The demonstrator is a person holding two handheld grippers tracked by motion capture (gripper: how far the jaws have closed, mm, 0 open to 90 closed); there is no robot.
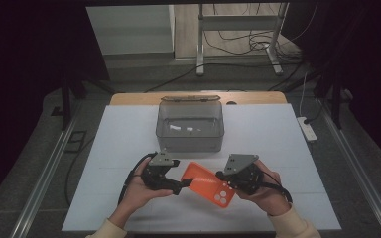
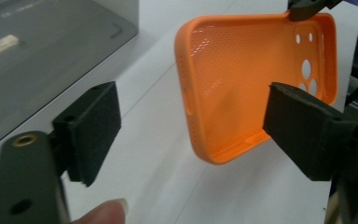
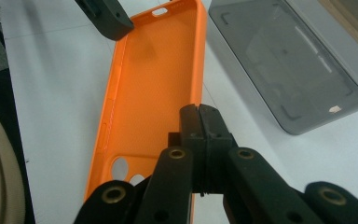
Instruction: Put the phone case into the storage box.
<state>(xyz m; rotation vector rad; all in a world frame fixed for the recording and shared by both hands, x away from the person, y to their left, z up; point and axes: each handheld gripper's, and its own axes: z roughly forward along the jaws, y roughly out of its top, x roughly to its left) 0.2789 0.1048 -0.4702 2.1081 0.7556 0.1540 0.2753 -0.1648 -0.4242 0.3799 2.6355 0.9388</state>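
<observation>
One orange phone case (image 1: 207,184) at lower centre of high view, pinched at its camera-hole end by right gripper (image 1: 229,181), jaws clenched on its edge. Left gripper (image 1: 182,185) w/ jaws spread wide round the case's other end, pads not touching. One grey bin (image 1: 190,127) just above centre.

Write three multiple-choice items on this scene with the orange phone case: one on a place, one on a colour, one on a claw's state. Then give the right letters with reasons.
1. Where does the grey bin stand?
A. Beyond the phone case, farther from the person
B. Between the person and the case
C. On the floor

2. What colour is the phone case?
A. Blue
B. Orange
C. White

3. How does the right claw stand?
A. Wide open, apart from the case
B. Shut on the case's edge
C. Shut on the bin's lid

Key: 1 A, the high view shows the bin behind the case on the white table. 2 B, all views show it orange. 3 B, in the right gripper view its pads meet on the case's rim, while the left claw is open.
</observation>
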